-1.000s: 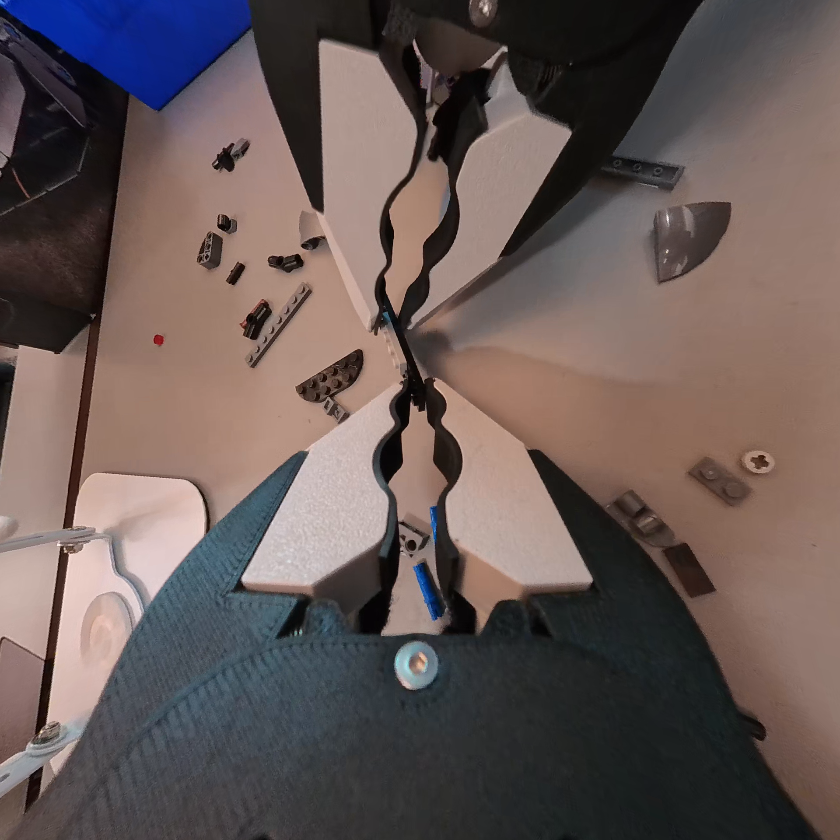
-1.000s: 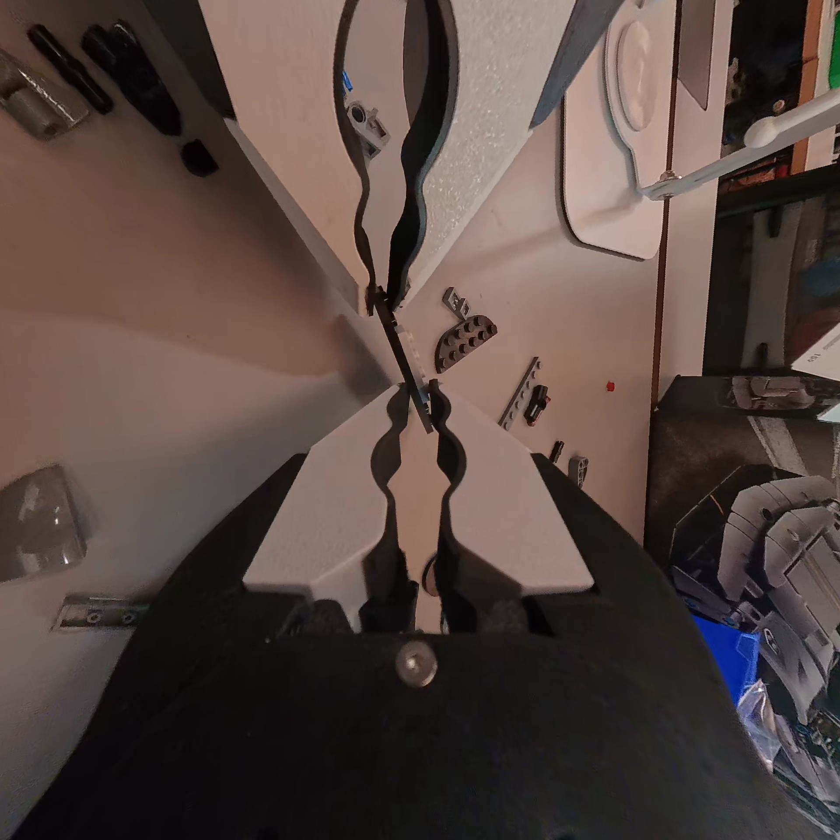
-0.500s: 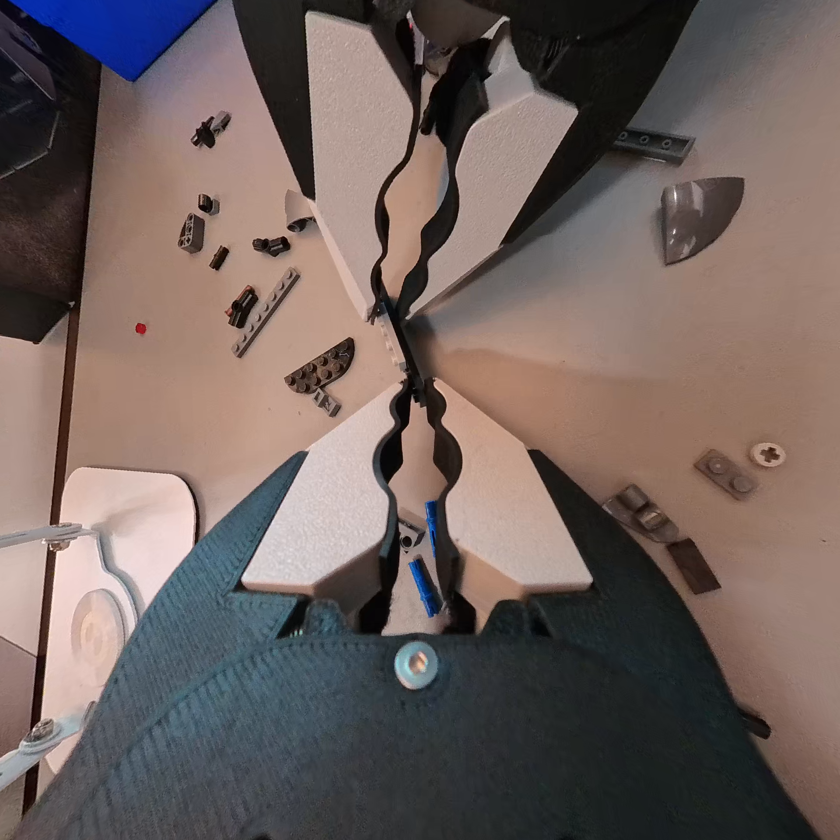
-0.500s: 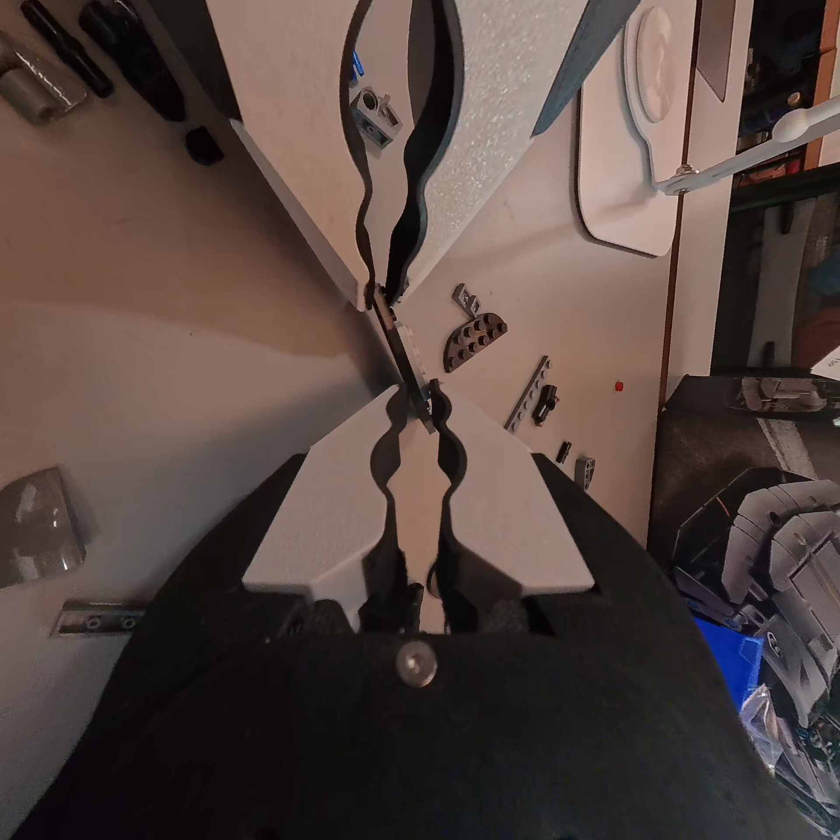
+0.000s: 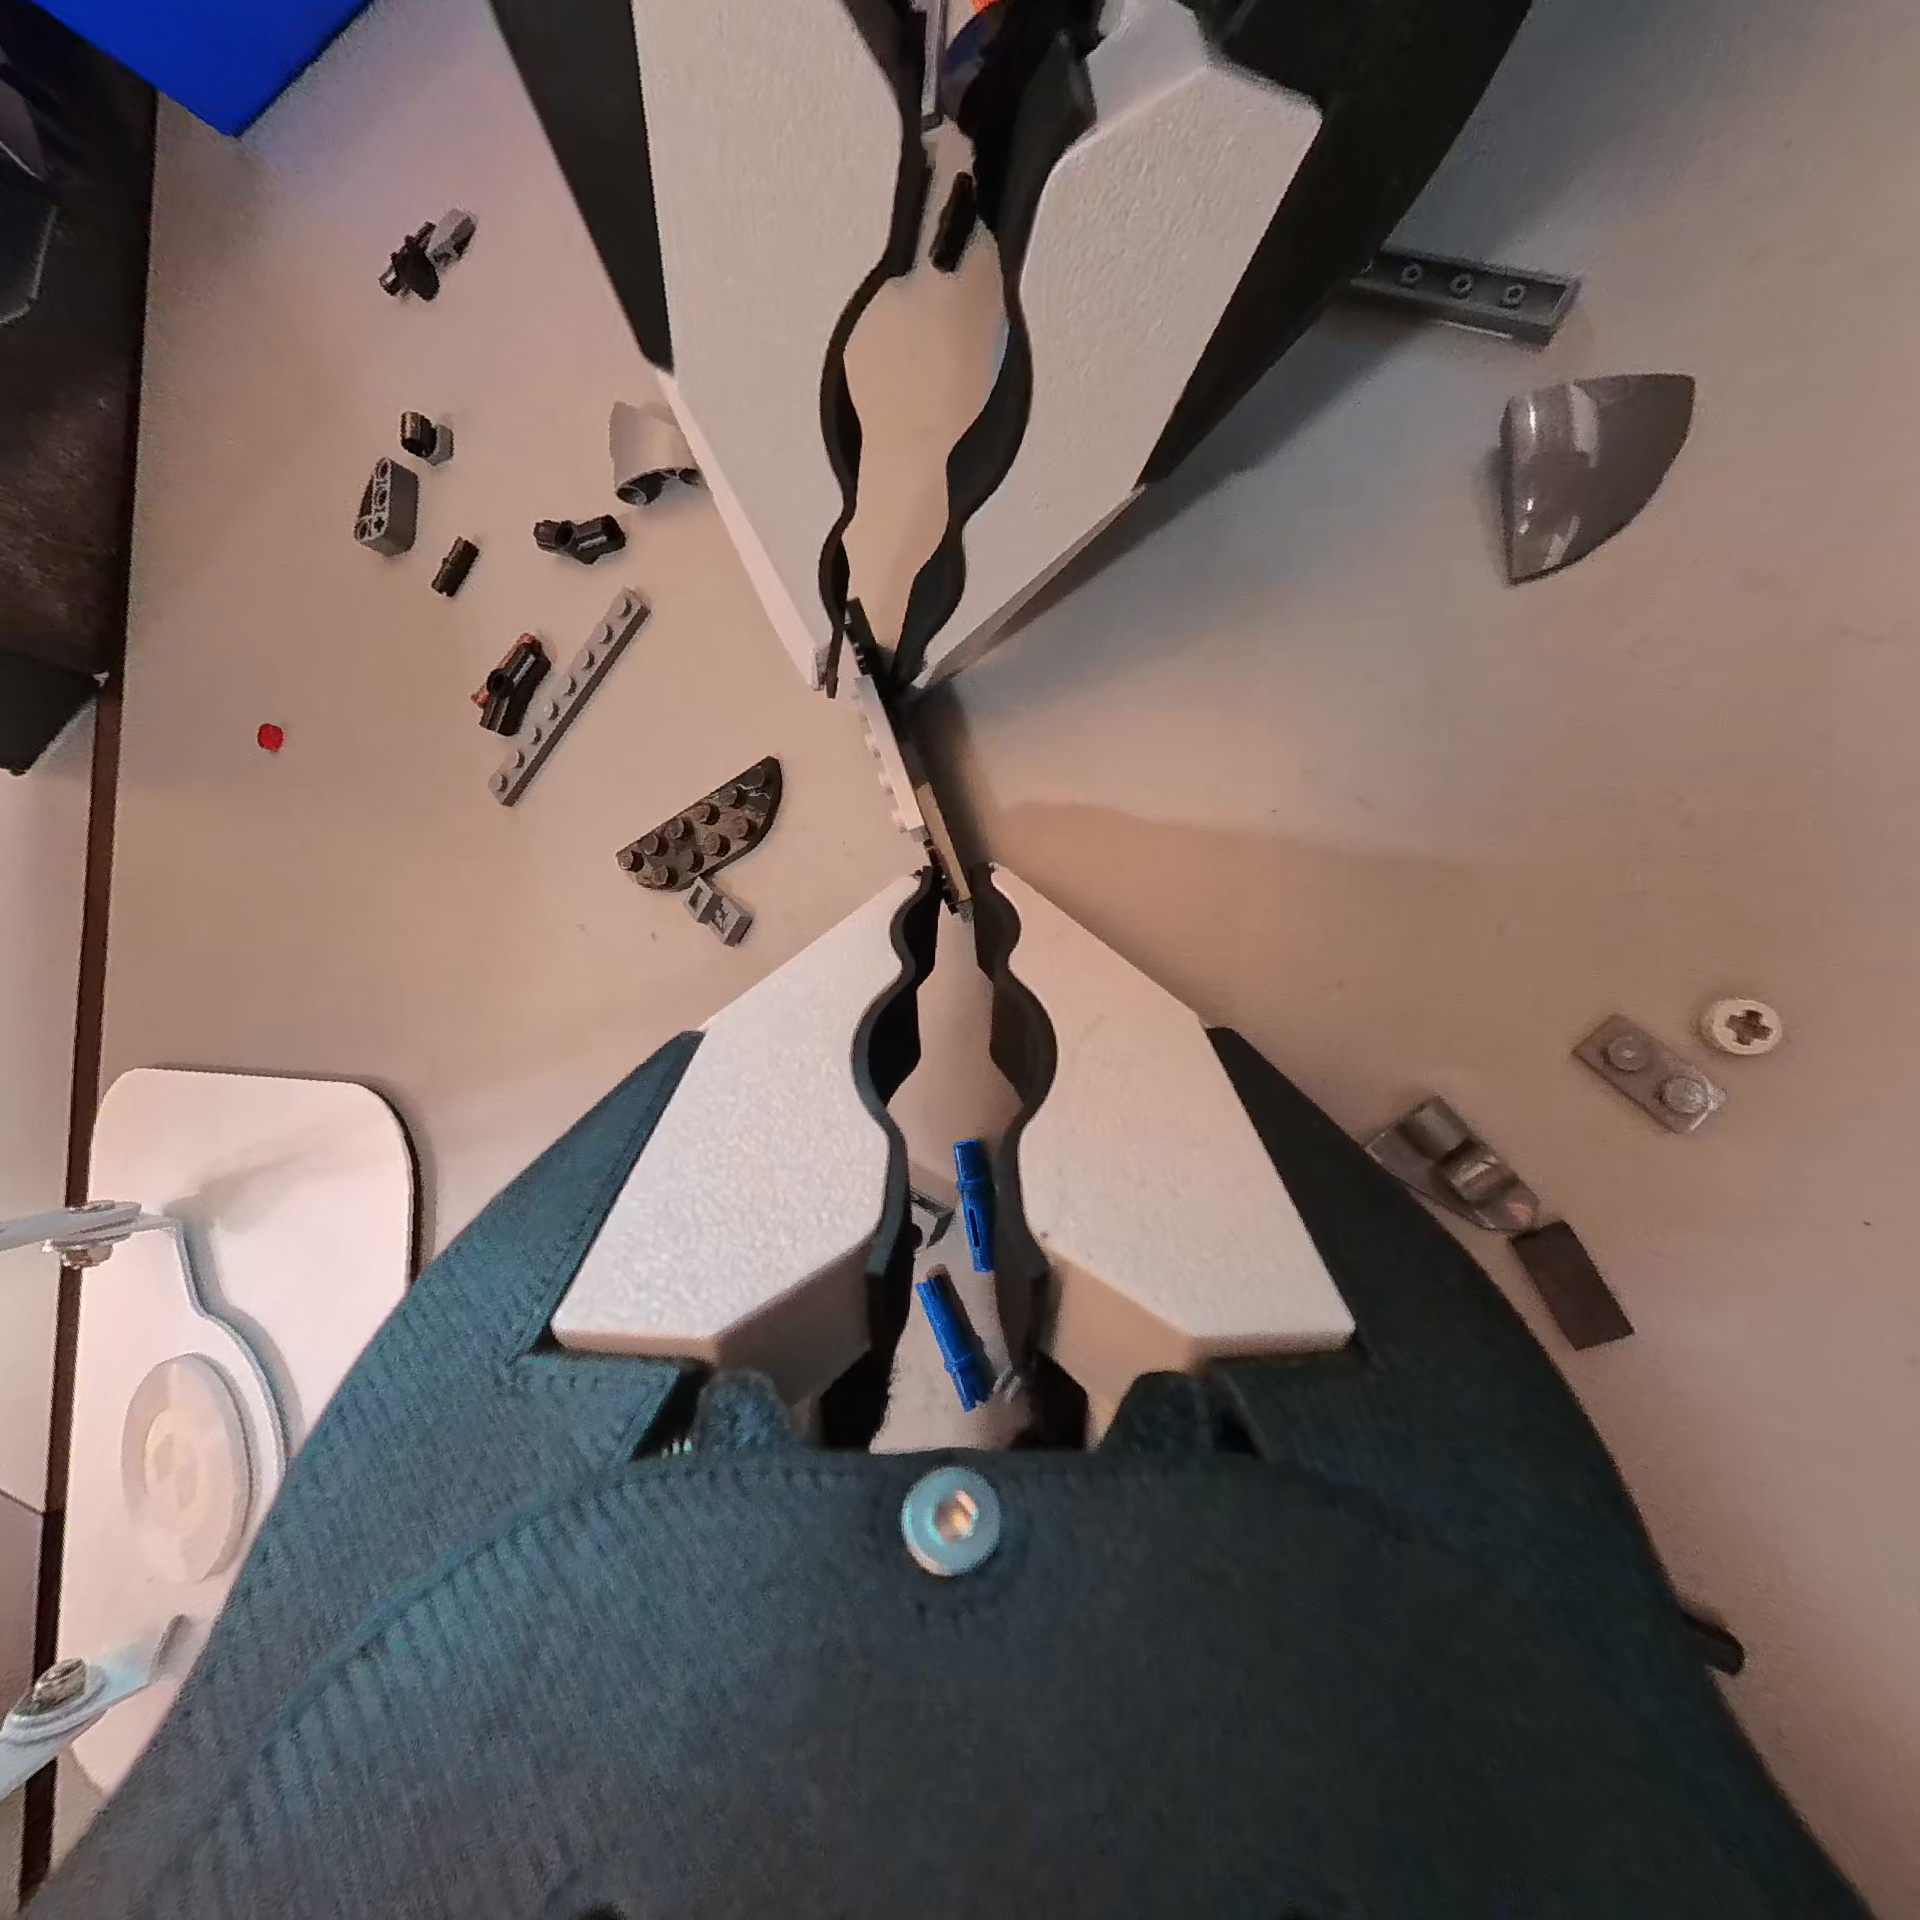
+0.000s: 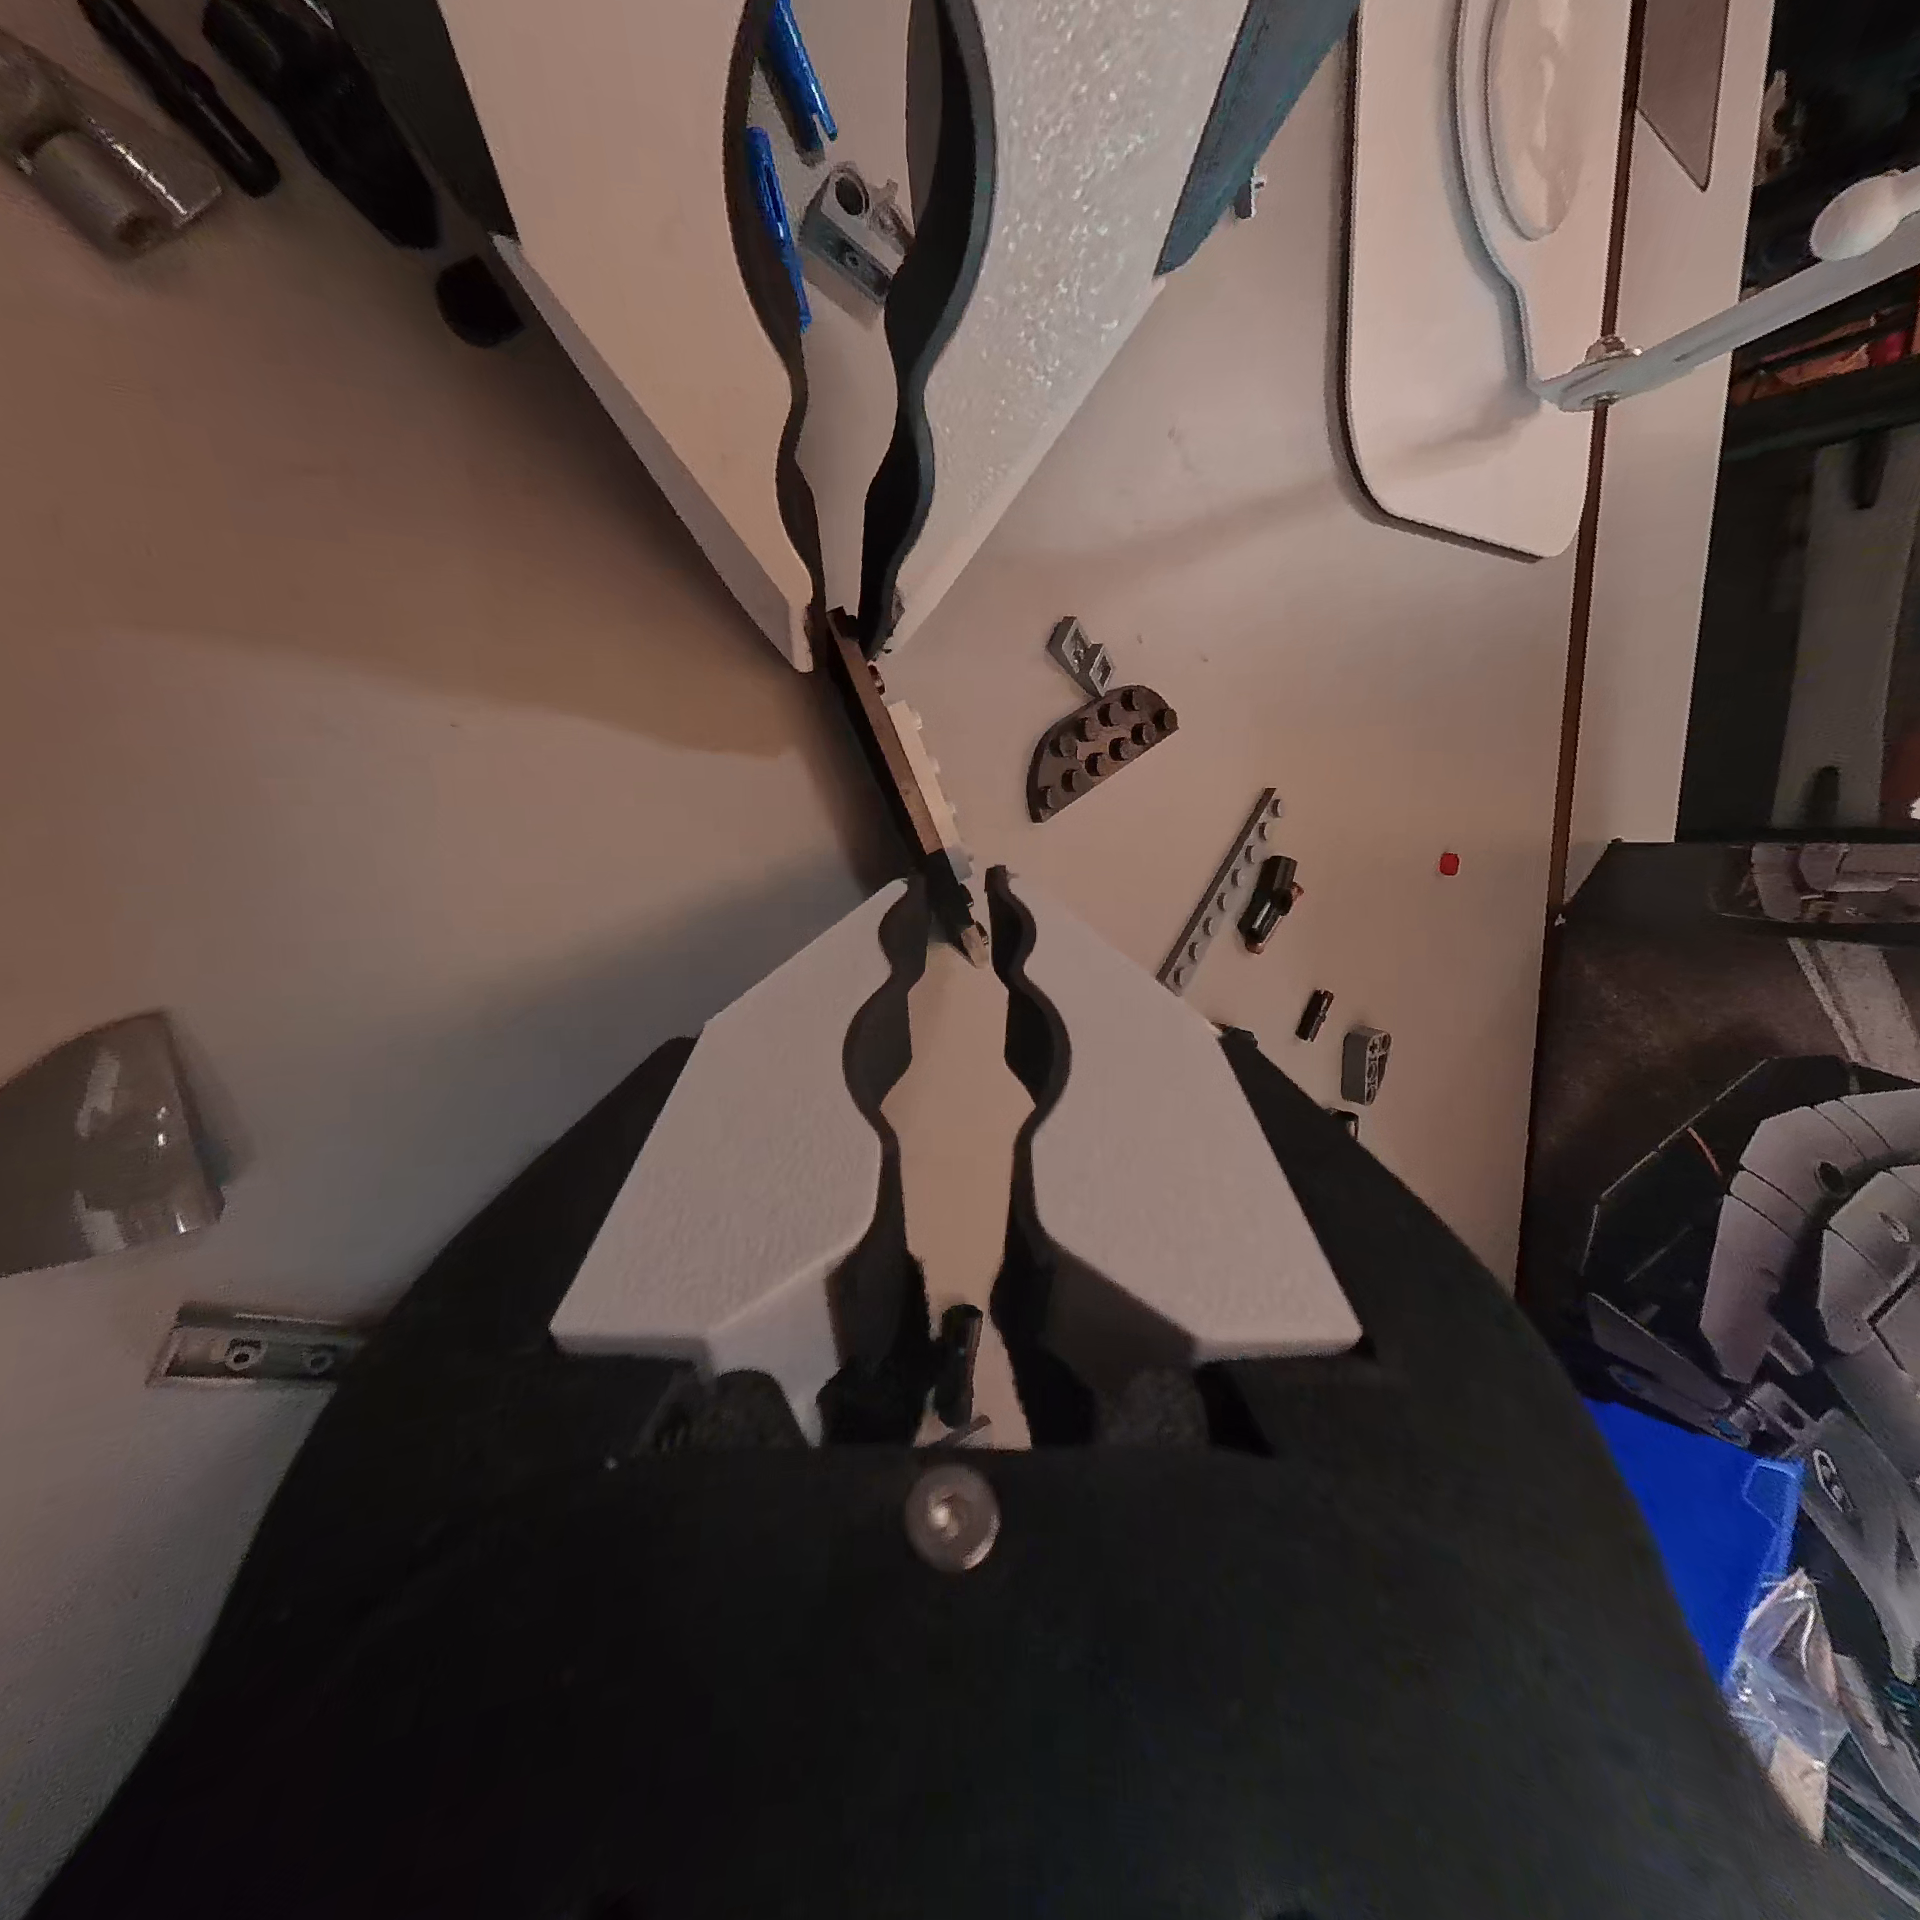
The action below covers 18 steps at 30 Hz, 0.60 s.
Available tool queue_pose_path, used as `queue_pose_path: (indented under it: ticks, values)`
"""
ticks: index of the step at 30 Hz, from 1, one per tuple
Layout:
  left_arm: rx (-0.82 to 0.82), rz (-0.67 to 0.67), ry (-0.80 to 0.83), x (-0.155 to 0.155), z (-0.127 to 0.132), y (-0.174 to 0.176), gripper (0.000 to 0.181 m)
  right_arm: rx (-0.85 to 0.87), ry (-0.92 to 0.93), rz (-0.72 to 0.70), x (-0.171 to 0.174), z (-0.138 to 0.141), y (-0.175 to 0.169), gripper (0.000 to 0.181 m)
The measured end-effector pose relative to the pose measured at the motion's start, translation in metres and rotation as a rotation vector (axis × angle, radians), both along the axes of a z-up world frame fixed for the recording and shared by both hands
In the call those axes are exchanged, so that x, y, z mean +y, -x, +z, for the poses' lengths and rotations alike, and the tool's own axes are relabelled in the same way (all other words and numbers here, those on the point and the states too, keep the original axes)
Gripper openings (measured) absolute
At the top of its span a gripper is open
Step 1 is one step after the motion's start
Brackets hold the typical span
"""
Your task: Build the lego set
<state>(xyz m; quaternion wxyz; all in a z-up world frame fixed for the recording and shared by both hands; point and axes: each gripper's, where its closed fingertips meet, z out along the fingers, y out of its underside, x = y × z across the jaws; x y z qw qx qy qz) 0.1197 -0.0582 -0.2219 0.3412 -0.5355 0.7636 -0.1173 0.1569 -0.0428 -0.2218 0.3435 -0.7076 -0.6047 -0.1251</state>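
A thin stack of plates (image 5: 904,769), a dark grey strip with a white plate on it, is held on edge above the table between both grippers. My left gripper (image 5: 953,881), teal, is shut on its near end; it also shows at the top of the right wrist view (image 6: 847,623). My right gripper (image 6: 954,881), black, faces it from the other side. Its jaws stand slightly apart around the other end of the stack (image 6: 909,769), with a sliver of table showing beside the plate. It also shows in the left wrist view (image 5: 873,665).
Loose pieces lie on the table: a dark half-round plate (image 5: 707,826), a long grey plate (image 5: 569,696), a curved dark shell (image 5: 1579,468), two blue pins (image 5: 971,1205), a grey two-stud plate (image 5: 1652,1070). A white stand base (image 5: 249,1174) and a blue bin (image 5: 239,52) are at the left. The grippers' ends are close to 5 centimetres from one another.
My right gripper's jaws have parted a little around the stack's end. My left gripper keeps its hold. Both grippers have shifted only slightly over the table.
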Motion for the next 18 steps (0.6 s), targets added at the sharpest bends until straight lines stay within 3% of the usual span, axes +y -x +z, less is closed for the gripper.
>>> queue_pose_path:
  ticks: [18]
  values:
    - [0.005,0.004,0.012,0.0001,-0.0002,0.0015,0.004,0.004,-0.02,-0.01,0.002,0.0034,-0.0021,0.01]
